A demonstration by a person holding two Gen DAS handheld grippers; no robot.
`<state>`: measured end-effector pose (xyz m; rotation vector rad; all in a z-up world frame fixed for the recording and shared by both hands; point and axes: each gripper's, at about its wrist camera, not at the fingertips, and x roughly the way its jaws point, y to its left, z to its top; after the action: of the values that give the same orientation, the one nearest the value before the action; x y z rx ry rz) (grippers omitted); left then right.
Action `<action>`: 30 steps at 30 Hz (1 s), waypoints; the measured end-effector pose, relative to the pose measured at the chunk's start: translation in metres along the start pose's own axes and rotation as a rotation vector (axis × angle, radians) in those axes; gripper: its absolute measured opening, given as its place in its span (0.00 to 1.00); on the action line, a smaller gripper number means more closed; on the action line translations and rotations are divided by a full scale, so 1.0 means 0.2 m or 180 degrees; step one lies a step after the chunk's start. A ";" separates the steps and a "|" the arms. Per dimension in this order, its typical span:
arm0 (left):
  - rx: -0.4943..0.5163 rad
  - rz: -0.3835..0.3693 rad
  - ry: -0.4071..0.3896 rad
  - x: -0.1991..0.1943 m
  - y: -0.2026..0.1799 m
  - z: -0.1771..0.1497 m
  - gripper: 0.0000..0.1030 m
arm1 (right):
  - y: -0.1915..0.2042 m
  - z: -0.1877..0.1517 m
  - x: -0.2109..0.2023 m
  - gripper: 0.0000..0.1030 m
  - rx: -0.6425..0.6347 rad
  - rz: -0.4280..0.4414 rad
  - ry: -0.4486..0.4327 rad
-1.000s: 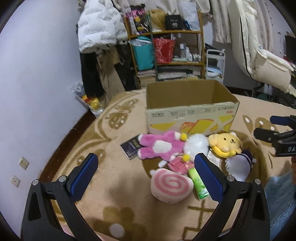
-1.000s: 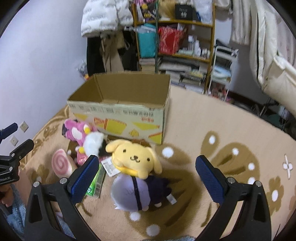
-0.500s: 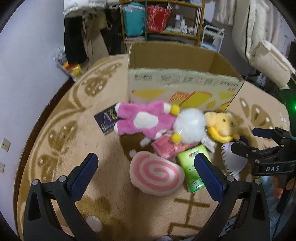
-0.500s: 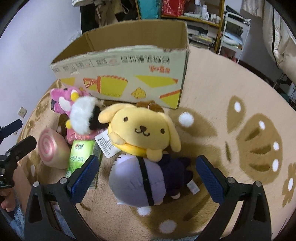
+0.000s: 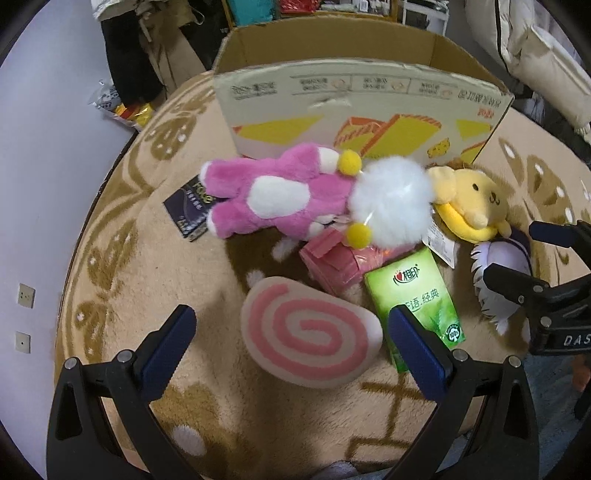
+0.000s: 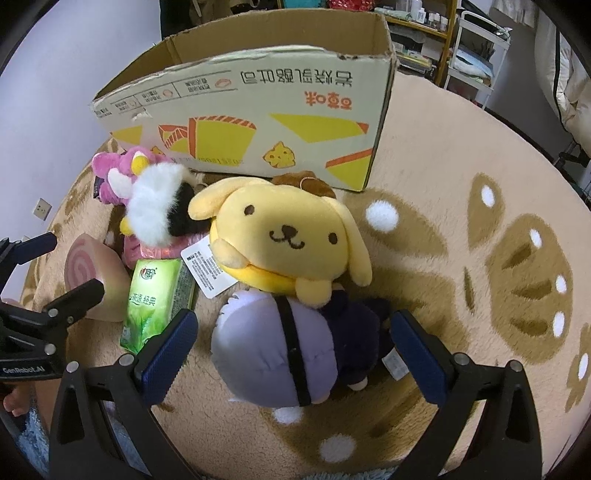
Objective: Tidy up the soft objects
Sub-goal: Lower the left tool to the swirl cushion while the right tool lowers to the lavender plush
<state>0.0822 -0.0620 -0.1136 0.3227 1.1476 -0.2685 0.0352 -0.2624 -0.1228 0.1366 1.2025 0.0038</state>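
This is someone's lived-in home, a bedroom or spare room by the look of it: a plush beige rug (image 6: 461,155) with brown patterns covers the floor, coats hang along the wall (image 5: 125,62), a cluttered wooden shelf (image 6: 417,22) stands behind, and stuffed toys (image 6: 280,236) lie beside an open cardboard box (image 5: 354,99)

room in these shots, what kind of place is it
Most likely a lived-in bedroom or storage room at home: a patterned plush rug covers the floor, clothes hang at the back beside cluttered shelves, and plush toys lie before a cardboard box.
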 end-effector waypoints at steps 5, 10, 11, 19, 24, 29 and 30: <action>0.0079 0.0038 0.0167 0.08 -0.05 0.02 1.00 | -0.03 0.00 0.05 1.00 0.0023 0.0003 0.0080; 0.0011 0.0076 0.0230 0.12 -0.05 0.02 1.00 | -0.04 0.00 0.11 1.00 0.0016 -0.0024 0.0156; -0.0039 0.0067 0.0231 0.13 -0.04 0.02 1.00 | -0.04 0.00 0.13 1.00 0.0018 -0.0025 0.0164; -0.0148 0.0106 0.0293 0.15 -0.01 0.02 1.00 | -0.07 -0.02 0.24 1.00 0.0098 -0.0052 0.0304; -0.0152 0.0212 0.0361 0.18 0.01 0.01 1.00 | -0.08 -0.03 0.28 1.00 0.0113 -0.0075 0.0331; -0.0094 0.0271 0.0396 0.20 0.00 0.00 0.99 | -0.11 -0.04 0.32 1.00 0.0128 -0.0066 0.0357; -0.0086 0.0280 0.0394 0.20 0.00 0.00 0.99 | -0.11 -0.04 0.32 1.00 0.0128 -0.0065 0.0360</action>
<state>0.0976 -0.0638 -0.1500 0.3689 1.2543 -0.1571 0.0497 -0.2785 -0.1881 0.1610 1.3174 -0.0308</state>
